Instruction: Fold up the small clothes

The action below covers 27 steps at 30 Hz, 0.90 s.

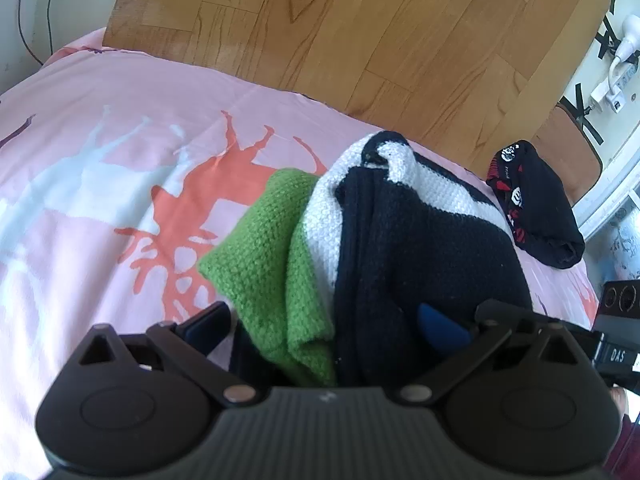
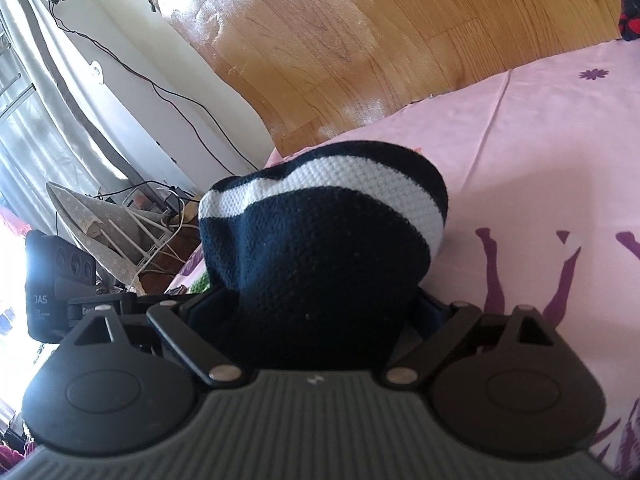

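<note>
Knit garment (image 1: 400, 240), navy, white and green: bunched above the pink bedsheet (image 1: 100, 200), pinched by left claw (image 1: 324, 328) and right claw (image 2: 316, 312). Folded black patterned garment (image 1: 536, 212): far right on the bed.

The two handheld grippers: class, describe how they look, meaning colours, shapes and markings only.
The left gripper and right gripper match: ribbed grey body, two rounded black discs, black linkage arms with silver pivot pins, blue finger pads. A small white mark sits on each body. No cables show.
</note>
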{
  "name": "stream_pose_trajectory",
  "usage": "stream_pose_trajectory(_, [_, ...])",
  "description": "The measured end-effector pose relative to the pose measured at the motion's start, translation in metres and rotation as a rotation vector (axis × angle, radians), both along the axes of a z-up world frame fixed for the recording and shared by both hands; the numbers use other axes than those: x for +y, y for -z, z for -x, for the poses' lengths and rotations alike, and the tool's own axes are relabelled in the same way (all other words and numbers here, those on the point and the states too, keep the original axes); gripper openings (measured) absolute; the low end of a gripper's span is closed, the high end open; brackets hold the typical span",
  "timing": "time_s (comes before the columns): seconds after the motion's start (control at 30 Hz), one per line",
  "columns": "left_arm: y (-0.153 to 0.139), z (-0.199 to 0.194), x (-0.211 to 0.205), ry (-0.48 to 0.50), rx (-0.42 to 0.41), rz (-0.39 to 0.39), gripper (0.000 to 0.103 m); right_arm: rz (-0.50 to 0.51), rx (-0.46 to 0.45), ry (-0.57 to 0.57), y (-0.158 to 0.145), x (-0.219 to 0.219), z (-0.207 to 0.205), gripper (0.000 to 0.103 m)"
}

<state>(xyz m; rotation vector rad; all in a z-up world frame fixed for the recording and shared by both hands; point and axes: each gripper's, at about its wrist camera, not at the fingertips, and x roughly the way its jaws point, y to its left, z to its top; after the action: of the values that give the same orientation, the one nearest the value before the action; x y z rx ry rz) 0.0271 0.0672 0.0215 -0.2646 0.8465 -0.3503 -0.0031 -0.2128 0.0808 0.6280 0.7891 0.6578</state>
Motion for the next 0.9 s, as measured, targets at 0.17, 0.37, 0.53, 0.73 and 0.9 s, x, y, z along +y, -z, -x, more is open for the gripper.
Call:
stream_pose_trajectory(0.17, [0.0,0.001,0.0,0.006,0.002,-0.003,0.103,0.001,0.0,-0.004,0.0,0.0,0.0,0.095])
stream_pose_trajectory(0.37, [-0.003,0.001,-0.001,0.02,0.008,-0.016,0.103,-0.018,0.004,0.01,0.0,-0.007,0.002,0.095])
stream_pose_trajectory(0.53, [-0.006,0.004,-0.001,0.032,0.003,-0.021,0.103,-0.041,0.007,0.02,0.001,-0.011,0.002,0.095])
stream_pose_trajectory(0.73, [-0.019,0.013,0.006,0.085,-0.037,0.06,0.103,-0.011,0.012,0.066,-0.001,-0.025,0.01,0.095])
stream_pose_trajectory(0.9, [-0.004,0.003,-0.003,0.101,0.003,0.009,0.103,0.008,0.015,0.079,0.0,-0.028,0.015,0.095])
